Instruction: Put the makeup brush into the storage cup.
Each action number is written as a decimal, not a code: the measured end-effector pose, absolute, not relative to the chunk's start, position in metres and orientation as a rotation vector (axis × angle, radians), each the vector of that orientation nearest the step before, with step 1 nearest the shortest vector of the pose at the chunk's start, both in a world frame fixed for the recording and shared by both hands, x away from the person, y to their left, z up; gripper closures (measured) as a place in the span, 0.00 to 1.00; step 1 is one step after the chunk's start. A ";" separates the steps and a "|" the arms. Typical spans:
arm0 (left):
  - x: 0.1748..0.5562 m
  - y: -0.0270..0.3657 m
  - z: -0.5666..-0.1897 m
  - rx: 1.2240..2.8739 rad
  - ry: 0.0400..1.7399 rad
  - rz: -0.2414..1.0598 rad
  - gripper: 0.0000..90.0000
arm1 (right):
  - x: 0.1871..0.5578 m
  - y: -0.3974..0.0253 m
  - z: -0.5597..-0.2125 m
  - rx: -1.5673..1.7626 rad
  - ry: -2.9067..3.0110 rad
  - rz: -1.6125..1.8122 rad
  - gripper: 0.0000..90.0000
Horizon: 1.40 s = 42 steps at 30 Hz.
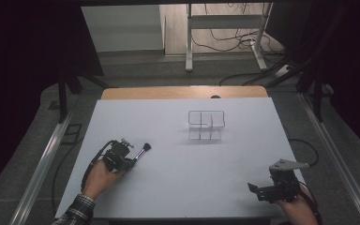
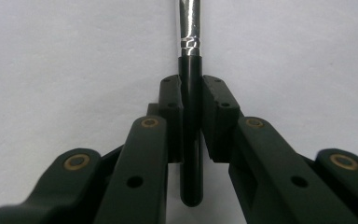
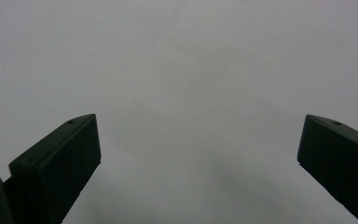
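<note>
White table: my left gripper clamped a makeup brush, its bristles aimed at the clear organizer toward the far edge. Right gripper sat open, near corner.

A clear organizer is standing on the far middle of the white table, its compartments lying open upward. Beyond the table a metal stand is rising from the floor, with cables trailing around its legs.
</note>
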<state>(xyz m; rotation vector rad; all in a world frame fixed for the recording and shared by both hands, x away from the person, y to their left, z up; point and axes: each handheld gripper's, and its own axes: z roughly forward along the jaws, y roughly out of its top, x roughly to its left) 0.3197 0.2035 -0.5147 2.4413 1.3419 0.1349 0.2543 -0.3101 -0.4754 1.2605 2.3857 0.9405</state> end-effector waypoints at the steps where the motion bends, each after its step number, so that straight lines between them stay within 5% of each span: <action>1: 0.319 0.204 -0.515 2.429 1.342 0.138 0.88 | 0.254 -0.310 -0.475 1.261 2.386 0.941 0.00; 42: 0.278 0.202 -0.477 2.136 1.112 0.235 0.88 | 0.253 -0.309 -0.471 1.232 2.360 0.978 0.00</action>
